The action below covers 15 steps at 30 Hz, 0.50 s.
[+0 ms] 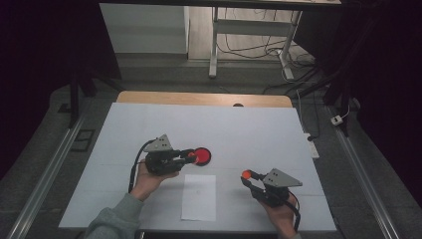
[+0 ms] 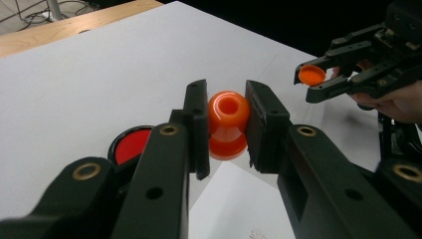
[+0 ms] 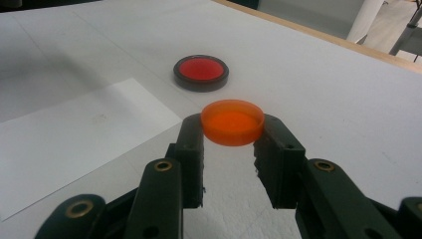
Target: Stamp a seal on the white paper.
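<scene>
My left gripper [image 1: 189, 156] [image 2: 228, 102] is shut on a small orange bottle [image 2: 228, 124], pads pressing its sides and its open mouth facing up and outward. Just beyond its tips a red disc in a black rim [image 1: 202, 156] [image 2: 130, 145] [image 3: 201, 72] lies flat on the white table [image 1: 249, 129]. My right gripper [image 1: 246, 176] [image 3: 232, 130] is shut on a round orange cap [image 3: 232, 121] [image 1: 245, 175], held level a little above the table. It sits to the right of the left gripper and apart from it. In the left gripper view the right gripper [image 2: 312, 79] shows farther off with the cap [image 2: 311, 75].
A white paper sheet [image 1: 199, 196] [image 3: 74, 144] lies flat near the front edge between the two hands. A wooden strip [image 1: 199, 98] borders the table's far side. A power strip [image 1: 312, 148] hangs off the right edge. Desk legs and cables stand beyond.
</scene>
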Each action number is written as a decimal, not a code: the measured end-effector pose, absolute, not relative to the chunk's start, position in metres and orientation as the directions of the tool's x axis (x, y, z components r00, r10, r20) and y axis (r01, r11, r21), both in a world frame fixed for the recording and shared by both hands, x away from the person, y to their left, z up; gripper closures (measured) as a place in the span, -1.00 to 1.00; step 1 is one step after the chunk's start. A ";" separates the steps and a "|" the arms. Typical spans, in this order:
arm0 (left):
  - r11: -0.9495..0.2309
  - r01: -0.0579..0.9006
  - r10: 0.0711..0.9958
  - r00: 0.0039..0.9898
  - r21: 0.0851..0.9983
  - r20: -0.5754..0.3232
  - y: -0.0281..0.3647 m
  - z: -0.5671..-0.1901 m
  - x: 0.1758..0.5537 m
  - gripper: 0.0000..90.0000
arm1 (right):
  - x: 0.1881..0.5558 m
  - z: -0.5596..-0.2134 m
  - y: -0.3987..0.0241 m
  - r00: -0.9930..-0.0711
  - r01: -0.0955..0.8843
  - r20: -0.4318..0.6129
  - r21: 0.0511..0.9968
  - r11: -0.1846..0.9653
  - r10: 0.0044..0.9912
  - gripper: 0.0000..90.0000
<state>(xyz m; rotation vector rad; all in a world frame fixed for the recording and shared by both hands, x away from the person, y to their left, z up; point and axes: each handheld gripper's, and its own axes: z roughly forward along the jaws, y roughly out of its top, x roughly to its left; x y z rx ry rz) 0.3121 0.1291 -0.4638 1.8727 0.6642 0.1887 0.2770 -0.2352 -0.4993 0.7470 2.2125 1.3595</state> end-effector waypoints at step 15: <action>-0.289 0.377 0.493 0.846 0.880 -0.201 0.128 -0.474 0.296 0.62 | 0.277 -0.499 -0.235 -0.762 0.217 -0.083 0.902 0.374 0.642 0.43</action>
